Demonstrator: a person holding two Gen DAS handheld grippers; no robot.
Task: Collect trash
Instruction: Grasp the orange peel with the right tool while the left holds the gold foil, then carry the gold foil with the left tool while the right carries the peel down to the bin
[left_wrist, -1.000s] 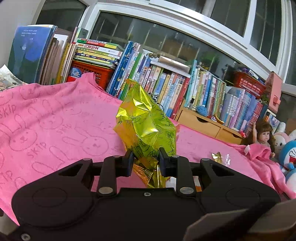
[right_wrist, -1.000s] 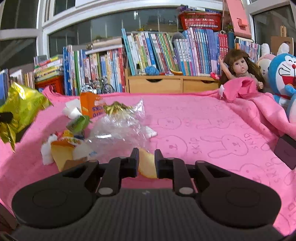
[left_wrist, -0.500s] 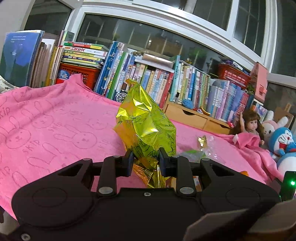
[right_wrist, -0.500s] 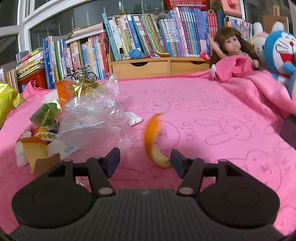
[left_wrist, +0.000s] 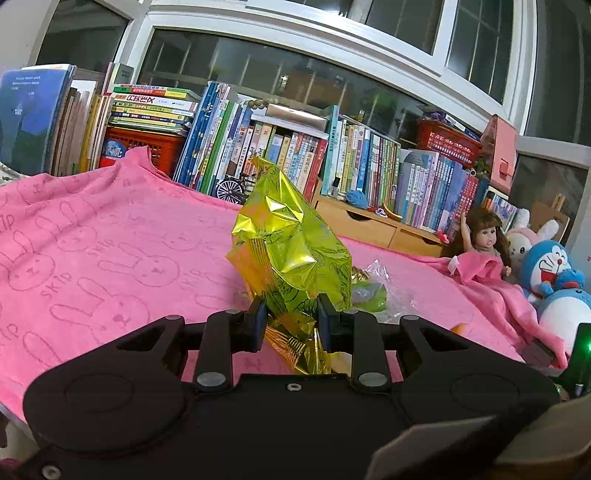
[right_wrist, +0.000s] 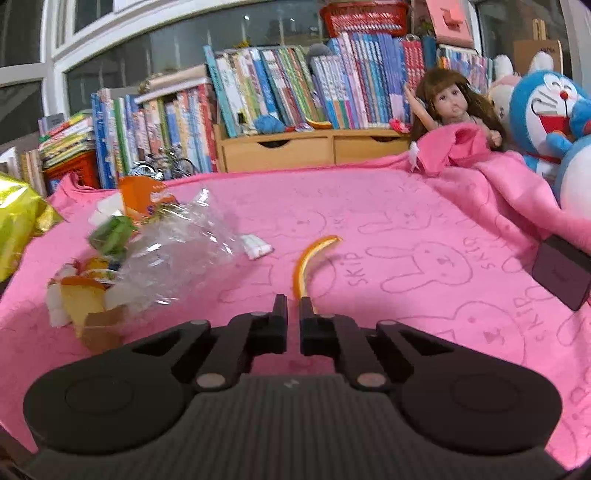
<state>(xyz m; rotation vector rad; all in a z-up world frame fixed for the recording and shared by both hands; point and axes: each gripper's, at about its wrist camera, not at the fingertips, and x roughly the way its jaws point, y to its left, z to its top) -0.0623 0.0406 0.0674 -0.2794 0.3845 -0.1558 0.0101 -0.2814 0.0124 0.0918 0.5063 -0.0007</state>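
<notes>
The left gripper pinches a crumpled yellow-green foil bag, which stands up between its fingers over the pink towel. The right gripper has just closed; its fingers are nearly together with nothing between them. An orange peel lies on the towel just ahead of them, and a heap of wrappers to their left.

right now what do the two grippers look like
Both look alike: the left gripper and right gripper have matte black bodies, two round raised discs, angled linkage arms with silver pivot pins, and flat black jaws. The right's body is finely ribbed.
</notes>
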